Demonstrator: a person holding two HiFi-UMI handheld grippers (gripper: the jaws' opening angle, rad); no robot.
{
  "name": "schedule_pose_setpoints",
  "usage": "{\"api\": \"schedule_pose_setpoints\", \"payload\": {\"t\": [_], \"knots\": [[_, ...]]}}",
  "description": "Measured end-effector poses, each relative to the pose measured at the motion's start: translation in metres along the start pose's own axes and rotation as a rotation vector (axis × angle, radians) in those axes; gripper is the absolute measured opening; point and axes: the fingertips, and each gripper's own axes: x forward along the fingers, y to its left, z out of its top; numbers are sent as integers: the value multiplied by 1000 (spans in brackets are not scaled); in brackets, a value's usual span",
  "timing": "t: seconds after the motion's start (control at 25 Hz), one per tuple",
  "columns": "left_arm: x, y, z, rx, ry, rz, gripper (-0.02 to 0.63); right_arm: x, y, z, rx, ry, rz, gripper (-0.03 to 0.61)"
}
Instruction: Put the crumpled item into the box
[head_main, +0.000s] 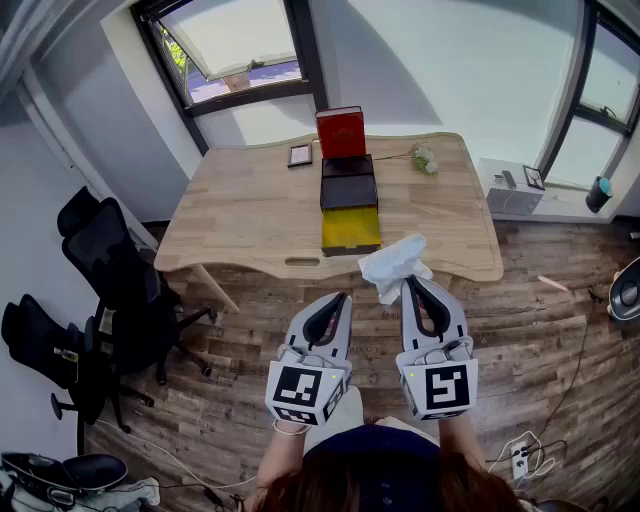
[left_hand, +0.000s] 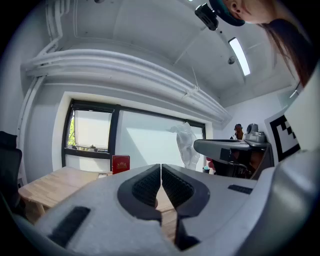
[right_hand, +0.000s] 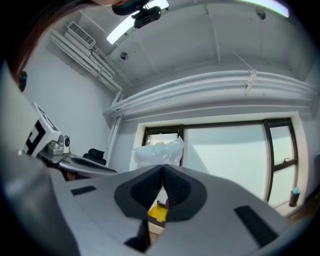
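Observation:
A white crumpled item (head_main: 396, 264) hangs in the air before the table's front edge, pinched at the tips of my right gripper (head_main: 412, 283), which is shut on it. It shows as a white wad (right_hand: 156, 152) above the jaws in the right gripper view, and as a white shape (left_hand: 186, 145) in the left gripper view. My left gripper (head_main: 342, 297) is shut and holds nothing. The box (head_main: 349, 195) lies open on the wooden table (head_main: 240, 215), with a dark tray, a yellow lined part (head_main: 350, 230) nearest me and a red lid (head_main: 341, 132) standing upright at the back.
A small framed picture (head_main: 299, 155) and a small plant sprig (head_main: 424, 160) sit at the table's far side. A black office chair (head_main: 112, 290) stands at the left. A white unit (head_main: 511, 187) is by the right window. Cables and a power strip (head_main: 520, 460) lie on the floor.

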Motion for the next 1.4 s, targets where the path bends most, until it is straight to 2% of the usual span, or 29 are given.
{"api": "schedule_pose_setpoints", "payload": {"t": [0.16,0.4,0.8,1.16,1.4], "knots": [[3,5,2,-1,-5,-4,29,5,5,3,-3,-43,14,25],[8,15,-3,-8,-2,-31,29,20,7,-2,-10,-36,-24,26],[12,60,-5,-36,-8,-38,29,55,17,-4,18,-29,-77,26],[10,107,-5,-59,-14,-22,29,84,35,2,-5,-25,-95,26],[17,121,-7,-68,-14,-41,29,100,47,4,-39,-22,-85,26]]}}
